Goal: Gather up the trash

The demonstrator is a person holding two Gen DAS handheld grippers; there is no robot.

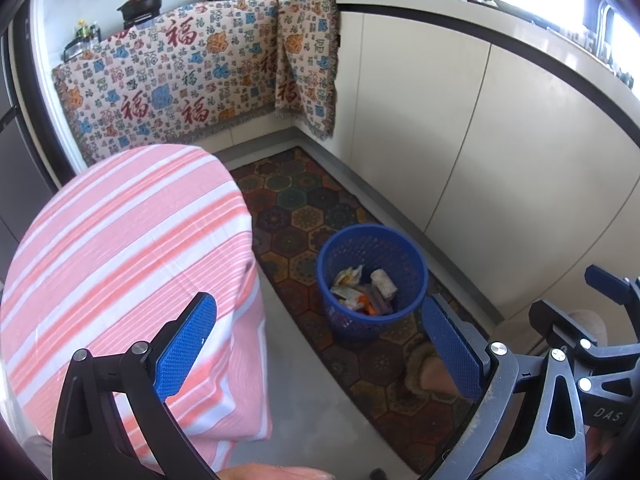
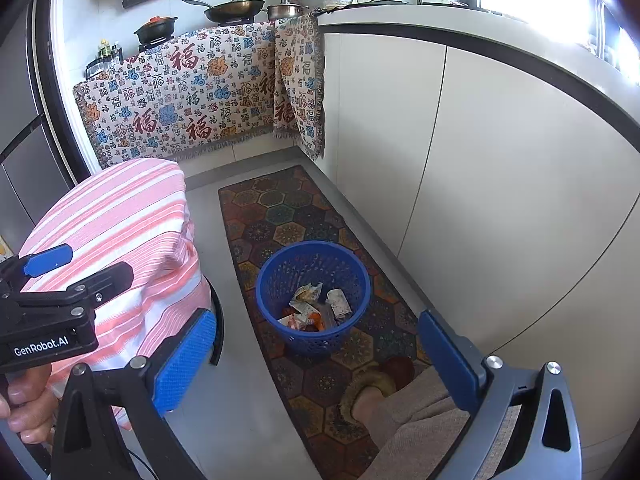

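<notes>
Trash (image 2: 316,308): crumpled wrappers lying in the blue basket (image 2: 264,280) on the floor rug (image 2: 280,216).
Left gripper (image 1: 316,344): fingers spread, empty.
Right gripper (image 2: 316,356): likewise; basket sits ahead, below, slightly nearer it.

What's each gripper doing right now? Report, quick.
Left gripper: open, empty.
Right gripper: open, empty.

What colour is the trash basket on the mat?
Blue, a perforated plastic basket; clearest in the right wrist view.
</notes>
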